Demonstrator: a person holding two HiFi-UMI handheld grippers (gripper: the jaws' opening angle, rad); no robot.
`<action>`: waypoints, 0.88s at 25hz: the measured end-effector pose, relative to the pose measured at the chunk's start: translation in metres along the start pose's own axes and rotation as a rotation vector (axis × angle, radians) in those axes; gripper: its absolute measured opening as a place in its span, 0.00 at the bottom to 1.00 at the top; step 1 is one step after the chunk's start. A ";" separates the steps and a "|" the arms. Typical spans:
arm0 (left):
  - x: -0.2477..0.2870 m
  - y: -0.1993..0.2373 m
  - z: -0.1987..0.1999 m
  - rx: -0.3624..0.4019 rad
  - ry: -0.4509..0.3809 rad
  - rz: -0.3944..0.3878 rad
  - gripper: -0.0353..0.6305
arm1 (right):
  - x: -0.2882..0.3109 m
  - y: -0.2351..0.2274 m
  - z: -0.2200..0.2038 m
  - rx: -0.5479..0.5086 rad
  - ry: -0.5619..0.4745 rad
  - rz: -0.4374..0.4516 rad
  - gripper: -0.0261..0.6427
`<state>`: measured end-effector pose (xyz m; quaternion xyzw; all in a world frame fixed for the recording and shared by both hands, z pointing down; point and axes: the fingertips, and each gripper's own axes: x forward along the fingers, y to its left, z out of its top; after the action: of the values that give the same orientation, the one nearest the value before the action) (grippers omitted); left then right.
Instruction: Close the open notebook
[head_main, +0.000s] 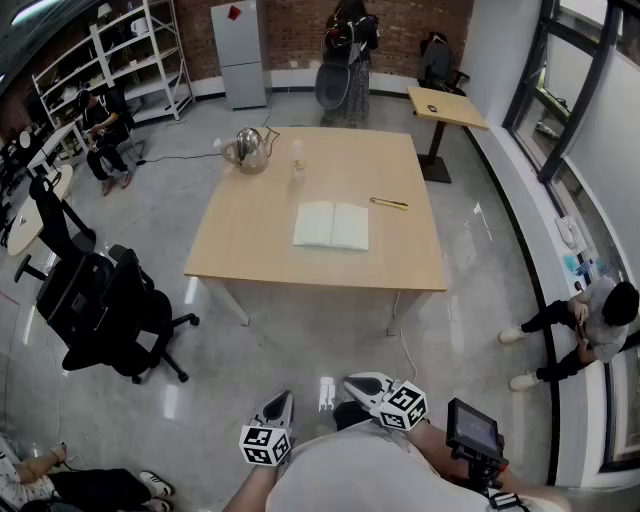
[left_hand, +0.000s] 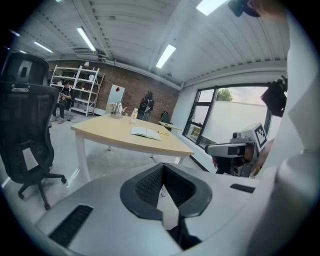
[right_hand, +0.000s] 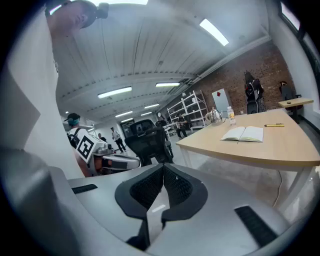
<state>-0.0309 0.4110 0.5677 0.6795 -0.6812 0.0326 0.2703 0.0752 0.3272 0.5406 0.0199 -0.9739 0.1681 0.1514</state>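
Observation:
The open notebook (head_main: 332, 225) lies flat, pages up, near the middle of the light wooden table (head_main: 250, 250). It also shows far off as the notebook (left_hand: 145, 132) in the left gripper view and the notebook (right_hand: 245, 134) in the right gripper view. Both grippers hang low near the person's body, well short of the table. My left gripper (head_main: 284, 398) (left_hand: 163, 165) is shut with nothing between its pads. My right gripper (head_main: 354, 381) (right_hand: 163, 165) is shut too, likewise on nothing.
A yellow pen (head_main: 389, 203) lies right of the notebook. A metal kettle (head_main: 248, 148) and a small bottle (head_main: 297, 160) stand at the table's far edge. Black office chairs (head_main: 110, 310) stand left of the table. One person sits on the floor (head_main: 585, 325) at the right.

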 end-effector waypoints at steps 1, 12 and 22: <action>0.003 0.003 0.001 -0.002 0.003 0.006 0.06 | 0.005 -0.005 0.000 0.003 0.004 0.007 0.06; 0.081 0.026 0.046 0.033 0.036 0.014 0.06 | 0.053 -0.091 0.037 0.014 -0.003 0.037 0.06; 0.161 0.030 0.099 0.084 0.047 0.005 0.06 | 0.051 -0.180 0.073 0.016 -0.017 0.007 0.06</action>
<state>-0.0801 0.2264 0.5596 0.6876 -0.6745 0.0778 0.2572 0.0213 0.1335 0.5484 0.0190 -0.9739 0.1760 0.1422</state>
